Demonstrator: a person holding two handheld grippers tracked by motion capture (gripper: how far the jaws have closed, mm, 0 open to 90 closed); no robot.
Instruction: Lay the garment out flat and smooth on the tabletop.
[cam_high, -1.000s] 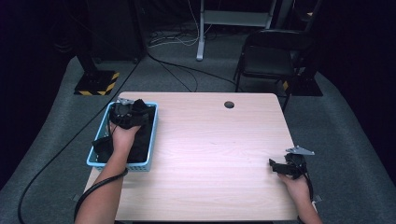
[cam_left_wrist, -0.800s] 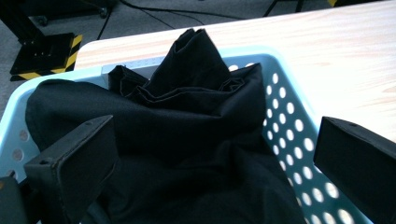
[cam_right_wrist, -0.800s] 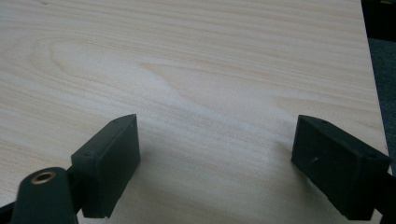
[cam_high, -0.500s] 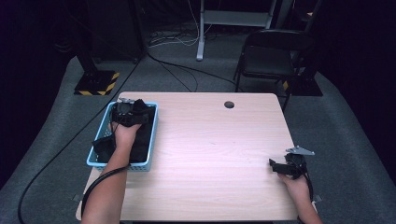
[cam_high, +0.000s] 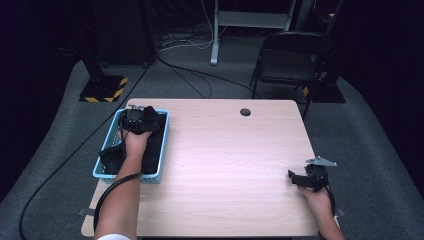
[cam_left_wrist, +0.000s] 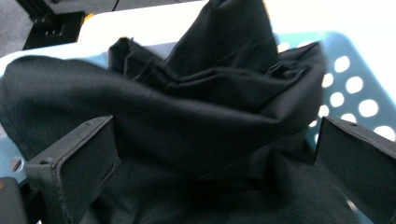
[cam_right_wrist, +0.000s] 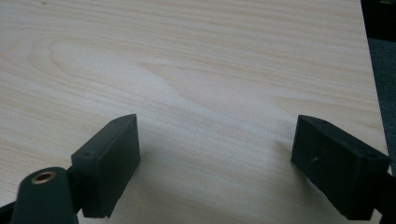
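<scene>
A blue perforated basket (cam_high: 125, 178) stands at the table's left edge with crumpled black cloth (cam_high: 111, 157) in it. My left gripper (cam_high: 140, 118) hovers over the basket's far end. In the left gripper view it (cam_left_wrist: 215, 158) is open, its jaws wide on either side of a raised fold of the black cloth (cam_left_wrist: 201, 98), with the basket wall (cam_left_wrist: 355, 88) behind. My right gripper (cam_high: 296, 177) rests near the table's right edge, pointing left. In its own view it (cam_right_wrist: 215, 158) is open over bare wood (cam_right_wrist: 187, 70) with nothing between the jaws.
The light wooden table (cam_high: 225, 160) has a round cable hole (cam_high: 245, 112) near its far edge. A black chair (cam_high: 292, 60) stands behind the far right corner. Cables run over the grey floor (cam_high: 50, 185) at the left.
The left forearm has shifted slightly to the right; both grippers stay where they were, still open.
</scene>
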